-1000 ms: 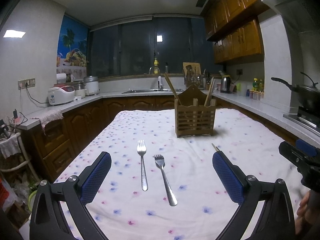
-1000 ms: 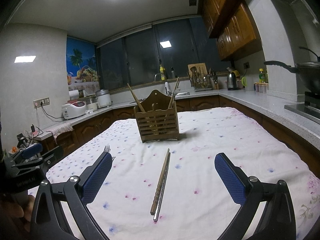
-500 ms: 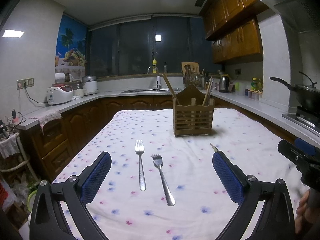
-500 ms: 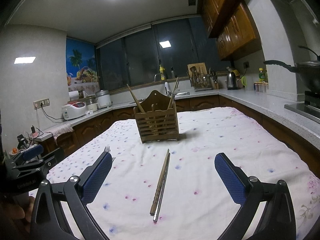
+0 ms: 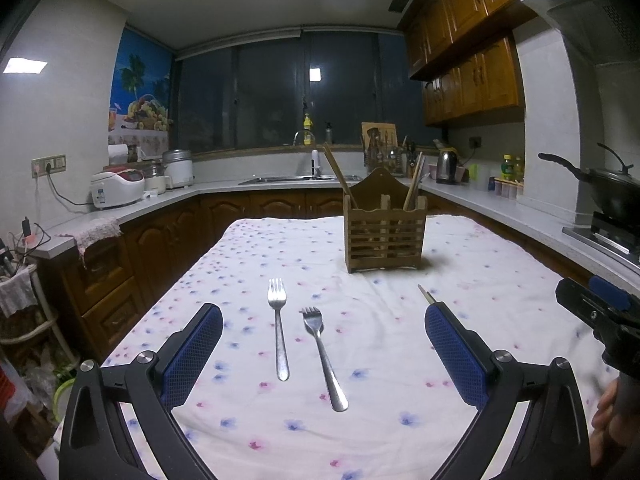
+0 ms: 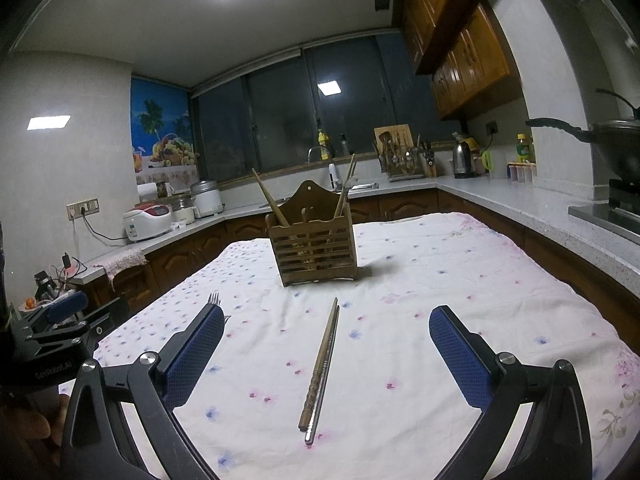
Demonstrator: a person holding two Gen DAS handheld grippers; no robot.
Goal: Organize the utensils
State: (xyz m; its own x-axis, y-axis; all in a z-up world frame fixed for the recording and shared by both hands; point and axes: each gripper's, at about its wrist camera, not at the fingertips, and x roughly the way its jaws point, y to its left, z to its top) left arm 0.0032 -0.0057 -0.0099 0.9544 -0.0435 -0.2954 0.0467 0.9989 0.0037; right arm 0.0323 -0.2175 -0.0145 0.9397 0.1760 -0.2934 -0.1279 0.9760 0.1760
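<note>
My left gripper (image 5: 323, 338) and right gripper (image 6: 326, 338) both gape wide, empty. Two forks (image 5: 280, 332) lie at my left's twelve o'clock, chopsticks (image 6: 322, 364) at my right's, before the wooden holder (image 6: 312, 250). Thin, stiff, probably slippery; I'd pinch mid-shaft.

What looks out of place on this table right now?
Nothing is spilled or damaged. Two forks and a mismatched chopstick pair, one wooden and one metal, lie loose on the tablecloth instead of standing in the wooden holder.
</note>
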